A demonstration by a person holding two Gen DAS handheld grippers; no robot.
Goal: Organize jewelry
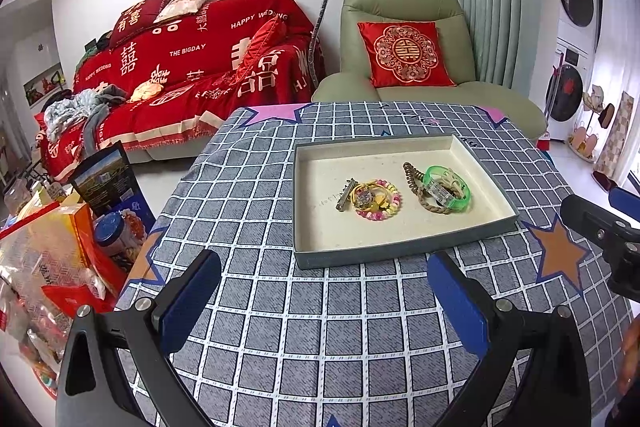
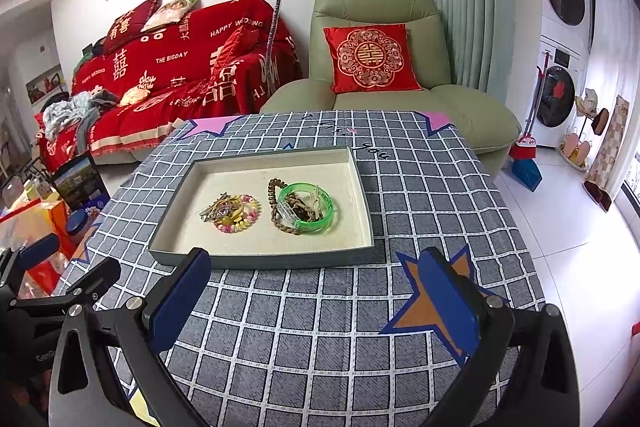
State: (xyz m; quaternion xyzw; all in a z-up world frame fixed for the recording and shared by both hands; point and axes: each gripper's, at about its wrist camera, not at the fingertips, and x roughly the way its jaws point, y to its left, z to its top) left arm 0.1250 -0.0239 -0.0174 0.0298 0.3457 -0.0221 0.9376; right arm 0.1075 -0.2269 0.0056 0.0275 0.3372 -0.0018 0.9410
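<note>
A shallow grey tray (image 1: 384, 254) (image 2: 256, 261) with a cream floor rests on the checked tablecloth. Inside it lie two heaps. On the left, a pink and yellow bead bracelet (image 1: 390, 205) (image 2: 250, 215) tangles with a metal clip and gold pieces. On the right, a green translucent bangle (image 1: 460, 197) (image 2: 320, 219) lies over a brown braided cord (image 1: 424, 201) (image 2: 280, 219). My left gripper (image 1: 324, 271) hovers open over the cloth just in front of the tray. My right gripper (image 2: 316, 265) is open too, at the tray's near edge. Neither holds anything.
The table (image 1: 280, 327) is covered by a grey checked cloth with orange and pink stars. Snack bags and boxes (image 1: 60, 247) crowd its left side. A green armchair (image 2: 380, 75) and a red-draped sofa (image 1: 192, 67) stand behind.
</note>
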